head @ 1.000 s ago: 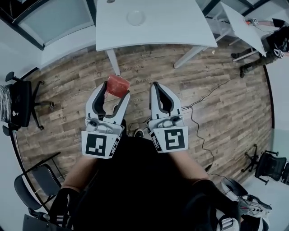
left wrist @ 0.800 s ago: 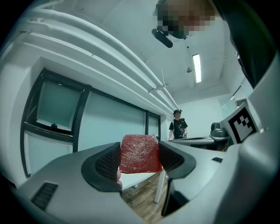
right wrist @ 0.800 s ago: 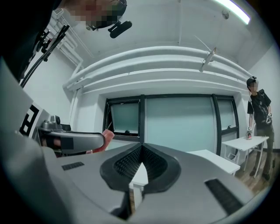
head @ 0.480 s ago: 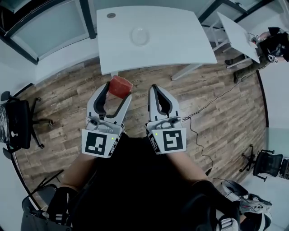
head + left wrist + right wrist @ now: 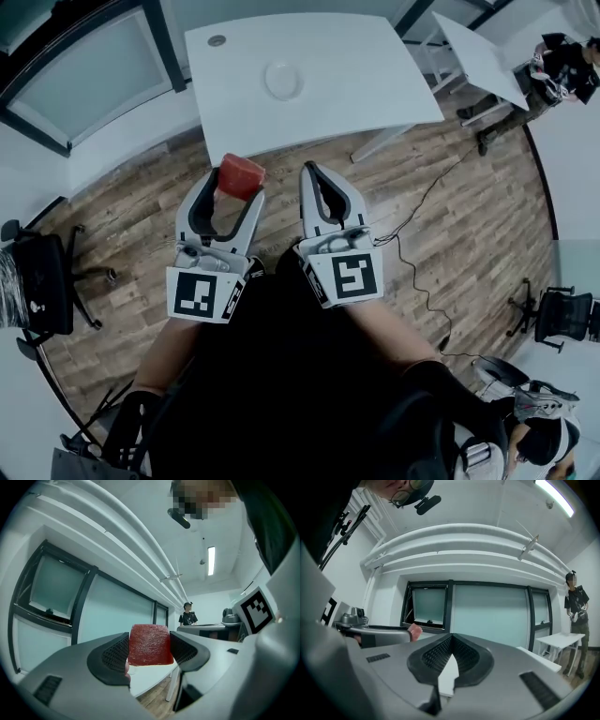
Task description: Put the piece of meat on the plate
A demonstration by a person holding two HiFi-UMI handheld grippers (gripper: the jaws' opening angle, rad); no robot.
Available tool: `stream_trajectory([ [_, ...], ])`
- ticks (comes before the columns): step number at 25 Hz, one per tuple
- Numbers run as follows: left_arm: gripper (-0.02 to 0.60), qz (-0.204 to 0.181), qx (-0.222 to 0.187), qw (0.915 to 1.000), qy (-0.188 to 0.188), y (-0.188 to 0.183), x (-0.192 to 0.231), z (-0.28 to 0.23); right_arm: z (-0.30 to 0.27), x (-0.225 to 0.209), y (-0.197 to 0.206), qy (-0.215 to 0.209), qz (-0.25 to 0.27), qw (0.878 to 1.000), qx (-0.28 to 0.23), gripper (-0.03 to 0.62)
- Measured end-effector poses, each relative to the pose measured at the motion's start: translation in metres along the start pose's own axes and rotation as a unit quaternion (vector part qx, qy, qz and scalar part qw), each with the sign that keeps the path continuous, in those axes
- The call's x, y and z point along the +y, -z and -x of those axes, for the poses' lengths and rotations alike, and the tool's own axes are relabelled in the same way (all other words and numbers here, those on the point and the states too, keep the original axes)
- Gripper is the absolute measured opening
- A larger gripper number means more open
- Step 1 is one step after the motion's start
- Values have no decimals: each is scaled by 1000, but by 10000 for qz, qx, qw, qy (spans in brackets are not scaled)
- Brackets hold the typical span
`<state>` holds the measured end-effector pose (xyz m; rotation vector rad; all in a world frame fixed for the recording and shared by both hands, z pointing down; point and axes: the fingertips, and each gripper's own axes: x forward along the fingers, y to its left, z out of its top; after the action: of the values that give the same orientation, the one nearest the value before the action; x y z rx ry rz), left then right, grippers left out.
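Left gripper (image 5: 229, 190) is clamped on the red, block-shaped piece of meat (image 5: 241, 176), with the jaws set to the block's width. In the left gripper view both ribbed black pads (image 5: 115, 653) press its two sides, and the meat (image 5: 149, 644) sticks up above the left gripper's (image 5: 149, 652) fingertips.

Right gripper (image 5: 311, 174) is empty with its jaws pressed together. The right gripper view shows that gripper's (image 5: 451, 644) pads meeting at the tips, nothing between them.

Both grippers are held side by side in front of the person, above the brown wood-plank floor (image 5: 469, 225). The meat hangs over the floor, just short of the near edge of the white rectangular table (image 5: 375, 66).

The small round pale plate (image 5: 283, 80) sits on that table, well apart from the meat, with nothing on it.

A black office chair (image 5: 37, 258) stands at far left and a thin dark cable (image 5: 424, 200) runs across the floor on the right. A second white table (image 5: 480, 52) is at top right, with a person in dark clothes (image 5: 555, 70) beside it.
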<state>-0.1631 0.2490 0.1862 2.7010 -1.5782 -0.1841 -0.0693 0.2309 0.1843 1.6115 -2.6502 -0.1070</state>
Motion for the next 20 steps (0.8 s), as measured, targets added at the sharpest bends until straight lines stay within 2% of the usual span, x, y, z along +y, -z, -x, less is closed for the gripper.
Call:
stream_trajectory([
  [10,275,83,170,9997,-132,14,26,-23,-34,0,15,-174,-62,9997,188,3],
  [20,275,-51,477,9988,-124,29,26,-85,-69,-54,31,-169,-370,9989,226,3],
])
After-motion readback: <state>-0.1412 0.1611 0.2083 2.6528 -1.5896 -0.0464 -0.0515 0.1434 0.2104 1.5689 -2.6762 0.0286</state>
